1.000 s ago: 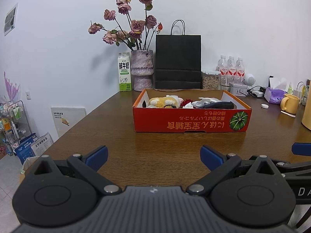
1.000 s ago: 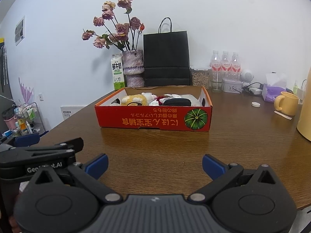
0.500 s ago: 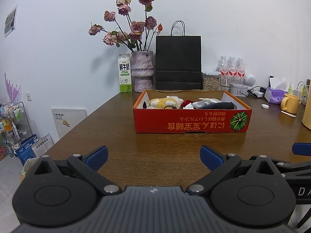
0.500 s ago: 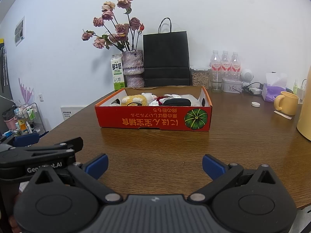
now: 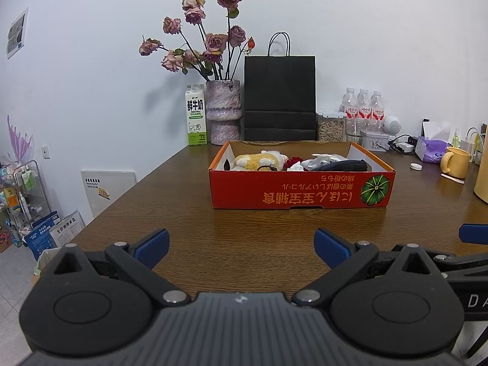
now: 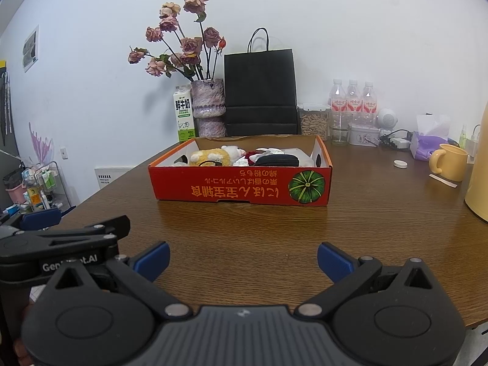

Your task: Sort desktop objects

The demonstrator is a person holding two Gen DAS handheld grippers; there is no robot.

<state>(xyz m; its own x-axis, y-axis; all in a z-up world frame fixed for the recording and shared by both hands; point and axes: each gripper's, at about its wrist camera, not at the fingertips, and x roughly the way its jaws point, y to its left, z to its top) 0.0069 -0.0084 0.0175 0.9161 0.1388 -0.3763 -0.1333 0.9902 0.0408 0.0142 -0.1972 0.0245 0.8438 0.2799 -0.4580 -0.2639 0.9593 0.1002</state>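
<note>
Red box of clutter sat on the tabletop, long axis 9-to-3, at 12 o'clock from right gripper, 1 o'clock from left gripper. Both fingers spread wide, empty, well apart from it; right looked nearer.

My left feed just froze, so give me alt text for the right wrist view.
The open right gripper hovers over a brown wooden table, facing a red cardboard box holding a yellow plush toy and a black pouch. The left gripper's body sits at lower left; a yellow mug stands far right.
</note>
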